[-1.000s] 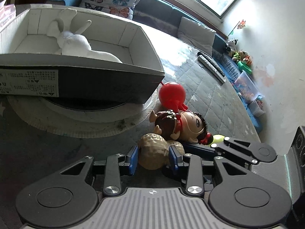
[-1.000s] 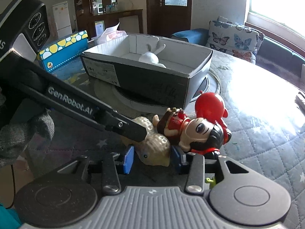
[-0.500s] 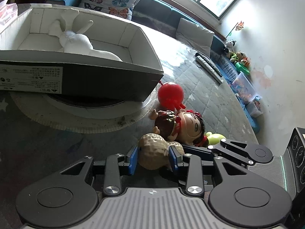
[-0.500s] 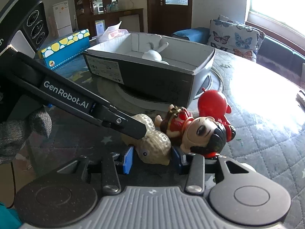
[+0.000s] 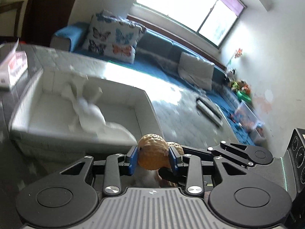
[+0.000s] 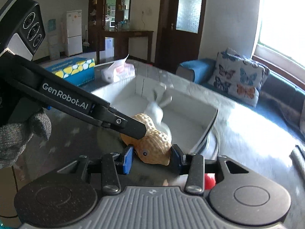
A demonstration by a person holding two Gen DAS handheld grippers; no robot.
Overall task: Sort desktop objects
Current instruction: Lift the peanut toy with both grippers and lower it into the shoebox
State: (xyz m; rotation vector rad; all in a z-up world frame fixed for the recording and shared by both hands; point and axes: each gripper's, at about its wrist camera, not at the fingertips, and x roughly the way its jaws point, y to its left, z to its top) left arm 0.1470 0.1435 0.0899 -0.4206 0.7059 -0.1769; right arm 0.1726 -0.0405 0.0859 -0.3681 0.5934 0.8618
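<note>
A round quilted table (image 5: 177, 106) carries an open white box (image 5: 144, 103), two remotes (image 5: 208, 109) and a tissue pack (image 6: 118, 71)

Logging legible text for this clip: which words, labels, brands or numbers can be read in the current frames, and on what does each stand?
"GenRobot.AI": white lettering on the black arm of the left gripper, seen in the right wrist view.
Tissue pack at the left edge of the left wrist view: red print, too blurred to read.
Blue and yellow box: print along its top edge too small to read.
Nothing else carries legible text.
</note>
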